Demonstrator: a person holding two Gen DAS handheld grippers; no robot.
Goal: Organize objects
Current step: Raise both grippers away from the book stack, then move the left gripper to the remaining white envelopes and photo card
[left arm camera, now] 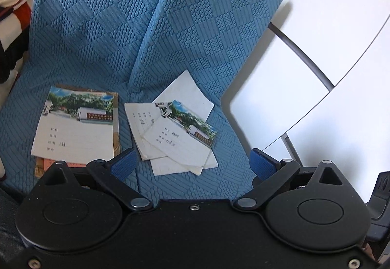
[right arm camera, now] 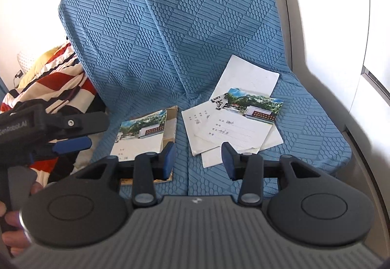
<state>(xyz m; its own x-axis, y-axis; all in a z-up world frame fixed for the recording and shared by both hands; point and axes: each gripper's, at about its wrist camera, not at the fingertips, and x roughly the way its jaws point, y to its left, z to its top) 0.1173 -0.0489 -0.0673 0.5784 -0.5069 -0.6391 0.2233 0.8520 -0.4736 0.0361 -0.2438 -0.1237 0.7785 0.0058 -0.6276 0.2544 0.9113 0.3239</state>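
Note:
Two groups of thin notebooks lie on a blue quilted seat cushion [left arm camera: 102, 32]. A neat stack [left arm camera: 75, 125] with a photo cover sits on the left. A loose, fanned pile of white sheets and a photo-cover notebook [left arm camera: 175, 132] sits on the right. My left gripper [left arm camera: 192, 161] is open wide just short of the loose pile, with nothing between its blue pads. My right gripper [right arm camera: 198, 158] is open over the gap between the stack [right arm camera: 143, 137] and the loose pile [right arm camera: 234, 122], holding nothing. A blue finger [right arm camera: 73, 144] of the left gripper shows at the left of the right wrist view.
A red, white and dark striped blanket [right arm camera: 56, 83] lies left of the cushion. White panels with a grey rail [left arm camera: 302, 54] border the seat on the right. The cushion's backrest [right arm camera: 185, 15] rises behind the notebooks.

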